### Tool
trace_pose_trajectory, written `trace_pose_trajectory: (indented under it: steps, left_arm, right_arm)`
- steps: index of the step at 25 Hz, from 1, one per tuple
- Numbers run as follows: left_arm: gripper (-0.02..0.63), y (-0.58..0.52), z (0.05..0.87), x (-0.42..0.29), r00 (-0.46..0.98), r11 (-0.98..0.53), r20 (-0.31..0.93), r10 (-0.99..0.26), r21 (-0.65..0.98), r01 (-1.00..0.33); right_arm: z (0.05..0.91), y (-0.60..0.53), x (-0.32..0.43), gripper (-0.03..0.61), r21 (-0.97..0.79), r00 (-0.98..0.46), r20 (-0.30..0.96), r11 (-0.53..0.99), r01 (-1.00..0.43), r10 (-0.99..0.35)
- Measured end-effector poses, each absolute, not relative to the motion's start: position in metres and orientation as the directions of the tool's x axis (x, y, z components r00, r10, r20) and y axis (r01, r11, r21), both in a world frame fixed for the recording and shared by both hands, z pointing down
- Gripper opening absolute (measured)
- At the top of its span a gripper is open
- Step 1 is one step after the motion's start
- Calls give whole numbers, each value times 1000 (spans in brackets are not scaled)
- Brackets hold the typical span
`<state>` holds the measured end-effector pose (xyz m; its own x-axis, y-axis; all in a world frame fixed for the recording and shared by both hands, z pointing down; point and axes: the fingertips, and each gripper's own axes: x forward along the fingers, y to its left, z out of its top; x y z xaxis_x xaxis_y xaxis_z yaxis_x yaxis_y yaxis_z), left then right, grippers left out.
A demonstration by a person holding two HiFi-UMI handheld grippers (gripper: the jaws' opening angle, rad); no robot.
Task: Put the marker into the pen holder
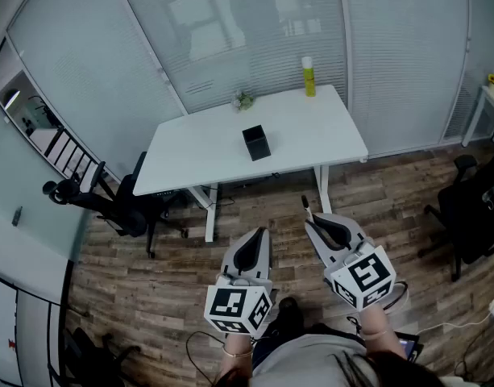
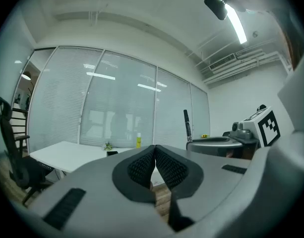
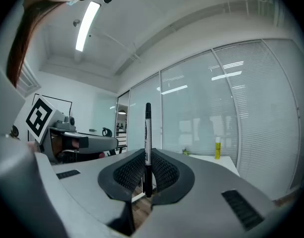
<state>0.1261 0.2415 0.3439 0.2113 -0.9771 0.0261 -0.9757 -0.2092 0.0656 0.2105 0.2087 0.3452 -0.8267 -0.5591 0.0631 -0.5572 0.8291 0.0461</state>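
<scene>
Standing upright in the right gripper (image 3: 148, 156), the marker (image 3: 148, 130) is clamped by its lower half between the jaws, while the left gripper (image 2: 154, 150) has its jaws pressed together on nothing and the pen holder (image 1: 256, 143) sits on the white table (image 1: 319, 131), well apart from both.

White table (image 1: 190, 156) top smooth, matt. Brown floor (image 1: 166, 285) wood planks, grainy. Black pen holder (image 1: 255, 143) matt. The left gripper (image 2: 154, 151) and right gripper (image 3: 148, 155) are matt grey plastic with black dimpled pads (image 2: 141, 166). The marker (image 3: 148, 135) is smooth plastic. The glass wall (image 1: 230, 31) is frosted.
</scene>
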Motion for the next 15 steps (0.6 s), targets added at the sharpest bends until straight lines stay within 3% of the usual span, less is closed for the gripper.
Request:
trace_pose_trajectory:
  steps: [15]
  left_arm:
    - [21,194,360,84,216,-212,48,-975,85,-974]
  right_arm:
    - [358,163,166,61,-13,-840,71,841,-541,-538]
